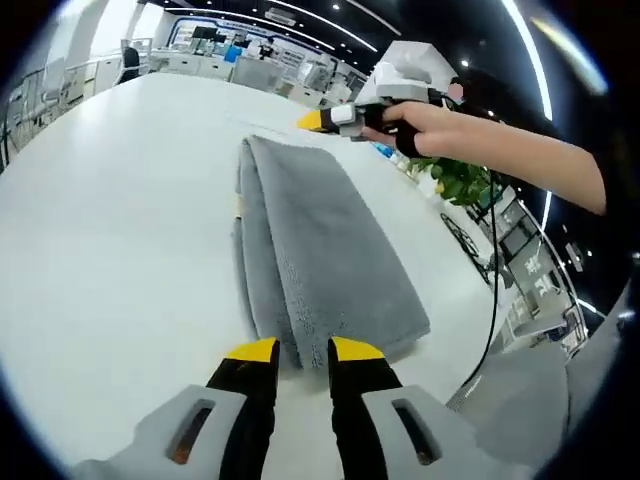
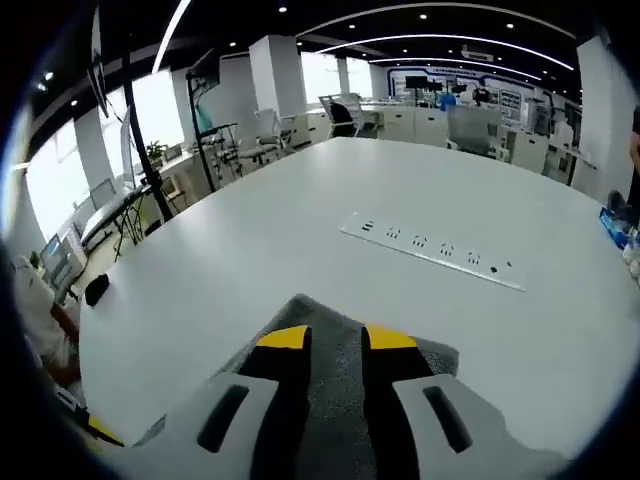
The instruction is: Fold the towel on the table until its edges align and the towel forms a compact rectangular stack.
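Note:
The grey towel [image 1: 320,250] lies on the white table [image 1: 120,230] folded into a long narrow strip that runs away from me. My left gripper [image 1: 304,352] sits at the strip's near end, open by a narrow gap, its yellow fingertips [image 1: 254,350] either side of the towel's edge. At the far end a hand holds my right gripper [image 1: 312,121] just above the towel. In the right gripper view that gripper [image 2: 336,338] hovers over the towel's end [image 2: 340,390], slightly open, with grey cloth showing between the jaws.
A flush socket strip [image 2: 430,252] is set into the table beyond the towel's far end. A green plant [image 1: 458,180] stands off the table's right edge. Desks and chairs [image 2: 345,112] fill the room behind.

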`<state>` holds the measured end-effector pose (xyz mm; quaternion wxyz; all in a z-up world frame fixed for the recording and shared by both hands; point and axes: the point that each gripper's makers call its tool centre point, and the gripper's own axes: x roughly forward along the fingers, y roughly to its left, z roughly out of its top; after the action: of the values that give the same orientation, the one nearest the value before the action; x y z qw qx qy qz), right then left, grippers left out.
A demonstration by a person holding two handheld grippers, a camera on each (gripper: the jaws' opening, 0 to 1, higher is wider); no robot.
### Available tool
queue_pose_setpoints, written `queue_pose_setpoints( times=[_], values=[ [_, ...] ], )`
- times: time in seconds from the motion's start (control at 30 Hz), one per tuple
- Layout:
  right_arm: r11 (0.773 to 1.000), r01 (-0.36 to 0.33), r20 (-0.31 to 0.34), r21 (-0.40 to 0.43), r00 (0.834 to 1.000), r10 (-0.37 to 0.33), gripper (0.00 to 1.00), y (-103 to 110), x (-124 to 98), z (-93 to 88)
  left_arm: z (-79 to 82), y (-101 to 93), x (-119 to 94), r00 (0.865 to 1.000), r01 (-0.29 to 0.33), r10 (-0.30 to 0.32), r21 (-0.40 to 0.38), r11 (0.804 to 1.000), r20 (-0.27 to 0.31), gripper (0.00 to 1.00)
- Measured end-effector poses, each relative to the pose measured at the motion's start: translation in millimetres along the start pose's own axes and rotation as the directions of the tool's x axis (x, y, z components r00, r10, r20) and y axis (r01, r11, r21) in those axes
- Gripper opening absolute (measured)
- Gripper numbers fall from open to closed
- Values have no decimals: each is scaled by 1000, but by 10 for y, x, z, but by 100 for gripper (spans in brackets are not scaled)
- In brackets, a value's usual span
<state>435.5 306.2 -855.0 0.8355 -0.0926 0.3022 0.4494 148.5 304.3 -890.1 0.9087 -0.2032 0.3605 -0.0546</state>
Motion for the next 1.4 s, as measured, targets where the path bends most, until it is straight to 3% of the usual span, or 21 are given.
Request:
queue_pose_setpoints(
  times=[0.1, 0.33, 0.4, 0.53, 1.0, 1.3, 1.4],
  values=[
    [998, 16, 22, 65, 1000, -17, 17, -123, -127, -22, 154, 68, 19, 1000, -17, 17, 47, 999, 2, 22],
    [989, 57, 33, 133, 998, -62, 18, -424, -409, -132, 522, 212, 98, 998, -62, 59, 93, 994, 34, 25],
    [983, 59, 34, 174, 997, -66, 18, -432, -500, -185, 603, 255, 142, 996, -79, 75, 101, 992, 43, 24],
    [982, 65, 33, 180, 997, -72, 19, -478, -573, -278, 725, 281, 280, 997, -78, 74, 111, 991, 36, 26],
    [983, 50, -27, 174, 999, -46, 27, -593, -740, -700, 909, 231, 666, 999, -51, 49, 154, 987, 19, 40],
    [982, 2, -63, 188, 998, 10, 29, -426, -799, -982, 914, 344, 894, 997, -69, 71, 163, 984, -9, 42],
    [980, 0, -77, 198, 997, 15, 29, -393, -828, -1067, 902, 355, 903, 996, -72, 80, 219, 973, -32, 42]
  ],
)
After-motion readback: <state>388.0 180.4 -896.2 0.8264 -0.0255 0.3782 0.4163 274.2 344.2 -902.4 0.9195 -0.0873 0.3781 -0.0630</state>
